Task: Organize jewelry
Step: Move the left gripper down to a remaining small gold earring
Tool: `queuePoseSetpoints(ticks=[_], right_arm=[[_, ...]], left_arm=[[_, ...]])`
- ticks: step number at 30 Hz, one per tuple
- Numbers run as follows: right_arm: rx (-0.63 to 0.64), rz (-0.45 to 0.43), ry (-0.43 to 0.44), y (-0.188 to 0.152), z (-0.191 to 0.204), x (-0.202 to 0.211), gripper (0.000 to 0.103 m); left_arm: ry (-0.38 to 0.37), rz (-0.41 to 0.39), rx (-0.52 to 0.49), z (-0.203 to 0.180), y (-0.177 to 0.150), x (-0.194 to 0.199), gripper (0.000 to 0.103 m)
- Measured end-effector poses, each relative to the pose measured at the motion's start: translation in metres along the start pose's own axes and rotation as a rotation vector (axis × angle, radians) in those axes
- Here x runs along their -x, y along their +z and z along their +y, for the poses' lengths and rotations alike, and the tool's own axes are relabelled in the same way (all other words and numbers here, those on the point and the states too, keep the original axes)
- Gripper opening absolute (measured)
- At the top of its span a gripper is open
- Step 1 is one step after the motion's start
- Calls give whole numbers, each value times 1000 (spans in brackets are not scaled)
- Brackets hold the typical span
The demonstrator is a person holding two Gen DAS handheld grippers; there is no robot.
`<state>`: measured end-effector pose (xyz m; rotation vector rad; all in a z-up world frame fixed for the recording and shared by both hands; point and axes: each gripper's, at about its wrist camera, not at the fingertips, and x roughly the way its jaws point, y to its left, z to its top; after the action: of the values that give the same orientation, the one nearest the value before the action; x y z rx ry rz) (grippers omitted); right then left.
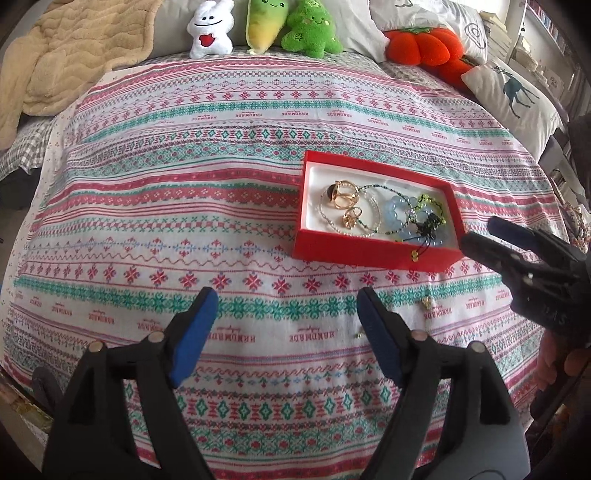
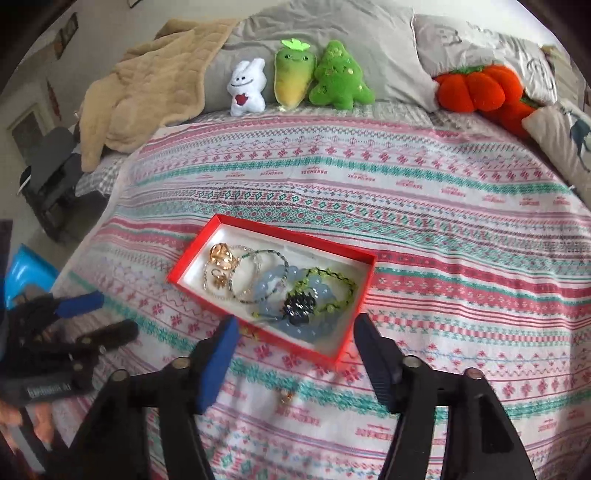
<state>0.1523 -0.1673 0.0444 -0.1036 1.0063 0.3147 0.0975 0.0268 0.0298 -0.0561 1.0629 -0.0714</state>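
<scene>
A red jewelry box [image 1: 369, 254] [image 2: 207, 258] with a white lining lies on the patterned bedspread. It holds gold rings [image 1: 345, 195] [image 2: 221, 258], thin bead necklaces, a pale blue bead bracelet [image 1: 397, 216] [image 2: 271, 286] and a green bead strand [image 2: 328, 288]. A small gold piece [image 1: 427, 302] [image 2: 286, 397] lies loose on the cloth in front of the box. Another tiny piece [image 1: 357, 335] lies next to my left gripper's right finger. My left gripper [image 1: 286, 306] is open and empty, in front of the box. My right gripper [image 2: 295, 332] is open and empty, over the box's near edge.
Plush toys [image 1: 210, 31] [image 2: 295, 77], an orange pumpkin cushion [image 1: 424, 40] [image 2: 472, 88] and pillows line the bed's far end. A beige blanket [image 1: 55, 55] [image 2: 147, 85] lies at the far left. A blue object [image 2: 26, 269] stands beside the bed.
</scene>
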Motion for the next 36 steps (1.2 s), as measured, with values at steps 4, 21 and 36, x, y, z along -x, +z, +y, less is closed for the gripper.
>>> queuePoseSetpoints(ticks=[4, 21, 36], right_arm=[[37, 21, -93, -26, -3, 11, 67], [28, 9, -106, -62, 8, 0, 83], [-94, 139, -117, -84, -23, -42, 89]], left_arm=[[-4, -8, 63, 7, -8, 9, 80], [4, 60, -50, -15, -57, -27, 83], [-157, 54, -132, -18, -68, -43, 78]])
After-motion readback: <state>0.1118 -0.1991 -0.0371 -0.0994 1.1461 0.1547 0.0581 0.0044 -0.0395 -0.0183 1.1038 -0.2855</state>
